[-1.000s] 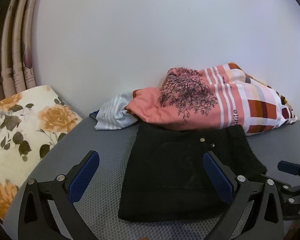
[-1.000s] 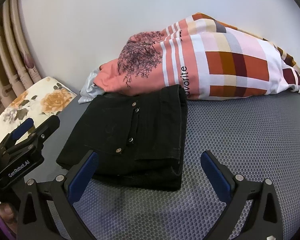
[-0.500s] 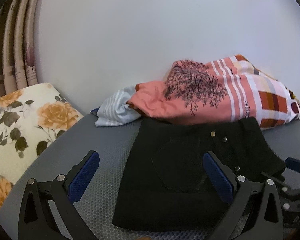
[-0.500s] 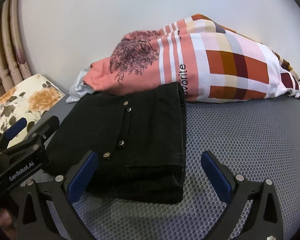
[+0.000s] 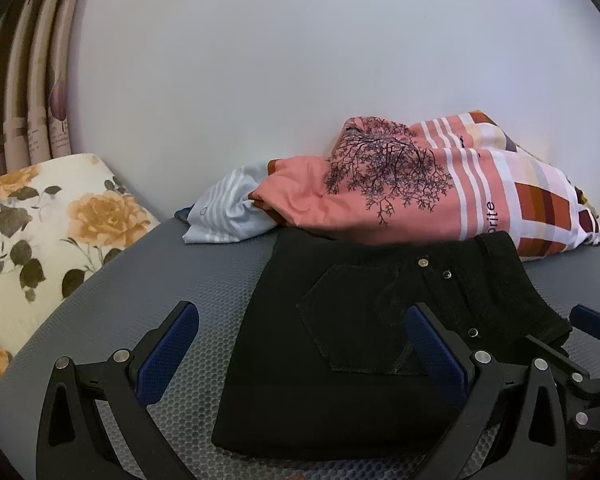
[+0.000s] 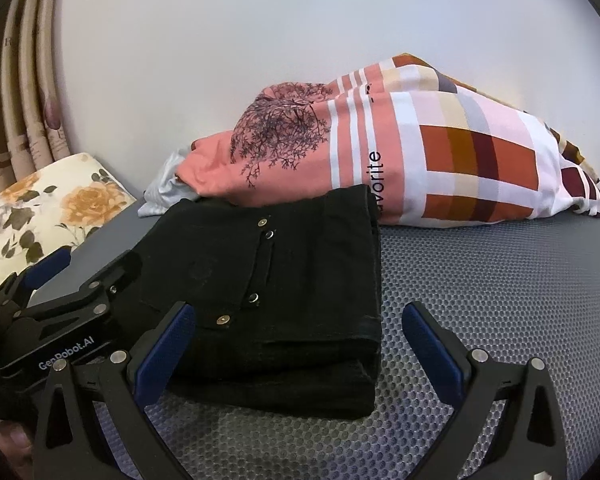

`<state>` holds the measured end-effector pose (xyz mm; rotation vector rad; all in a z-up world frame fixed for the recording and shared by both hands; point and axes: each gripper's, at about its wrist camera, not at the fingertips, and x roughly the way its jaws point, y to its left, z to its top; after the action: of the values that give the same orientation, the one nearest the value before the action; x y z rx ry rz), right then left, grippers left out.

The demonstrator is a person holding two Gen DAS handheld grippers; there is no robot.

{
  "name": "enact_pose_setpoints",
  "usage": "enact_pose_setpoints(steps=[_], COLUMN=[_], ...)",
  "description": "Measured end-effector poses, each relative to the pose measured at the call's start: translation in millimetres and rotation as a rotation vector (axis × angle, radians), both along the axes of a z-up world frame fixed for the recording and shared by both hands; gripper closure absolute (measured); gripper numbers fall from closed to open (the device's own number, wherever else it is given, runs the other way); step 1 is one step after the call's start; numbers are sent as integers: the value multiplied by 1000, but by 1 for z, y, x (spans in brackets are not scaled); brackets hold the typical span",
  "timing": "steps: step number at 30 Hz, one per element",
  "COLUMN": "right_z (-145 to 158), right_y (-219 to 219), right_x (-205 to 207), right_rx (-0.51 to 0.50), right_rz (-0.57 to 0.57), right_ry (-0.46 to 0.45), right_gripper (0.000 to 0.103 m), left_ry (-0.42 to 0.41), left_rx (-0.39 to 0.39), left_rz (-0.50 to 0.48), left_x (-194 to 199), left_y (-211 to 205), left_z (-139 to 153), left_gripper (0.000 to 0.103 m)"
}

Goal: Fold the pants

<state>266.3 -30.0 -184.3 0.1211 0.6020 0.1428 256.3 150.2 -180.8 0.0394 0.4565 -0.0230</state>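
The black pants (image 5: 340,340) lie folded into a thick rectangle on the grey mesh surface (image 5: 204,280), pocket and metal rivets facing up. My left gripper (image 5: 302,316) is open just in front of the pants' near edge, its right finger over the cloth and nothing between the pads. In the right wrist view the same pants (image 6: 300,272) show stacked folded layers at their near edge. My right gripper (image 6: 298,320) is open, low before that edge. The left gripper (image 6: 60,304) sits beside the pants' left side there, and the right gripper's blue fingertip (image 5: 592,320) shows by the pants' right corner.
A pink, striped and checked bedding pile (image 6: 400,160) lies against the white wall, touching the pants' far edge. A pale striped cloth (image 5: 228,208) lies beside it. A floral cushion (image 5: 40,240) and curtains (image 5: 20,100) stand at the left. Grey mesh surface (image 6: 500,280) extends right.
Both grippers have come closer and lower toward the folded pants, which now look larger in both views. Both stayed open. The pants have not moved.
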Motion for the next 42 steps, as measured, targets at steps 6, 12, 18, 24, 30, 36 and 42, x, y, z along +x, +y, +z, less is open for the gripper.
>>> enact_pose_setpoints(steps=[6,12,18,24,30,36,42], right_z=[0,0,0,1,1,2,2], right_y=[0,-1,1,0,-3,-9,-9], right_x=[-1,-1,-1,-1,-1,-3,-2], right_rx=[-6,-5,-11,-12,-4,23,21], right_rz=[-7,-10,-5,-12,-19,-34,-40], right_ry=[-3,-5,-3,-2,-5,-17,-13], right_gripper=[0,0,0,0,0,0,0], left_ry=[-10,-10,-15,-13,-8,2,7], left_rx=[22,27,35,39,27,4,5], left_rz=[-13,-19,-25,-24,-24,-22,-20], left_x=[-3,-2,-2,-2,-3,0,0], left_y=[-5,-7,-10,-11,-10,-7,-6], left_z=[1,1,2,1,1,0,0], left_gripper=[0,0,0,0,0,0,0])
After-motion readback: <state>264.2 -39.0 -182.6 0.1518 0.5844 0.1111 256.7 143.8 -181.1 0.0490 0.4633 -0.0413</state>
